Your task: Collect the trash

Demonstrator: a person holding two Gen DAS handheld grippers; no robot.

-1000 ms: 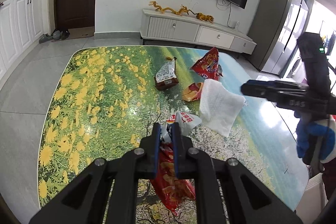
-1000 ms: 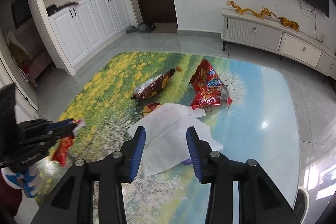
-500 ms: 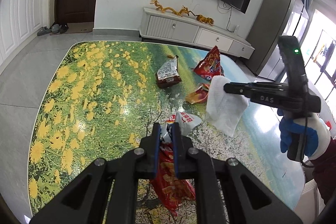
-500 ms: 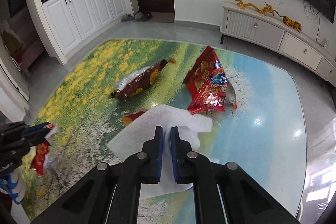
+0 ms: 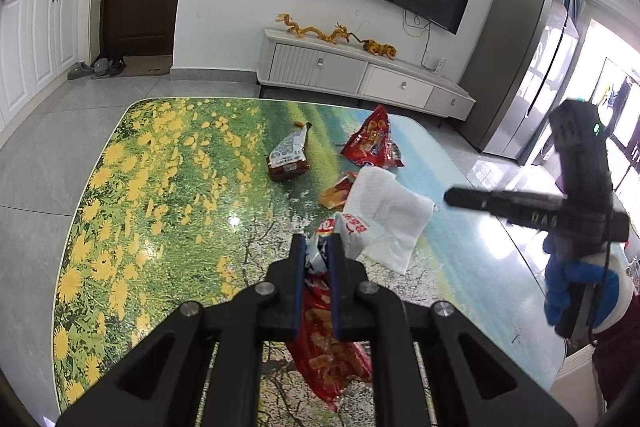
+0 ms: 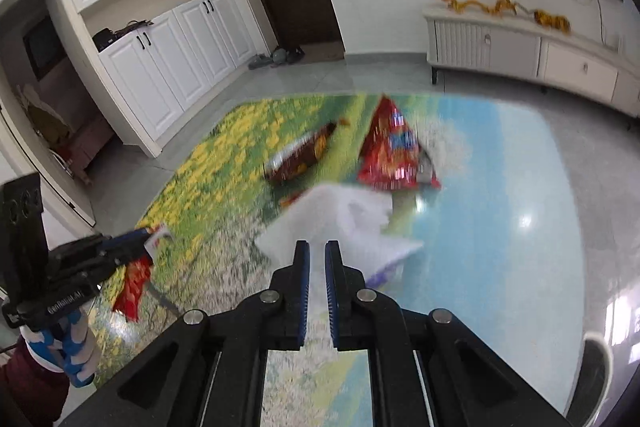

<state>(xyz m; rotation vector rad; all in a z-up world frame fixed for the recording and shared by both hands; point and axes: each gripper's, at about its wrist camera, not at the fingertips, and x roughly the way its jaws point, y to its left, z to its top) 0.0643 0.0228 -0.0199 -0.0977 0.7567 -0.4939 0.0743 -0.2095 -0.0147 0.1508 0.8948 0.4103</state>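
Observation:
My left gripper (image 5: 316, 247) is shut on a red and white snack wrapper (image 5: 328, 347) that hangs below it over the table; it also shows in the right wrist view (image 6: 134, 279). My right gripper (image 6: 316, 255) is shut on a white paper towel (image 6: 336, 223) and lifts its near edge; the towel shows in the left wrist view (image 5: 386, 215). On the table lie a brown snack bag (image 5: 288, 159), a red chip bag (image 5: 372, 143) and a small orange wrapper (image 5: 336, 191), partly under the towel.
The table (image 5: 168, 187) has a glossy flower-meadow print and rounded edges. A white TV cabinet (image 5: 360, 79) stands beyond it, white cupboards (image 6: 168, 59) to the left, a grey fridge (image 5: 520, 67) at the right. A purple scrap (image 6: 384, 271) peeks from under the towel.
My right gripper closed on the paper towel and has begun lifting it. My left gripper still holds the red wrapper and has risen a little.

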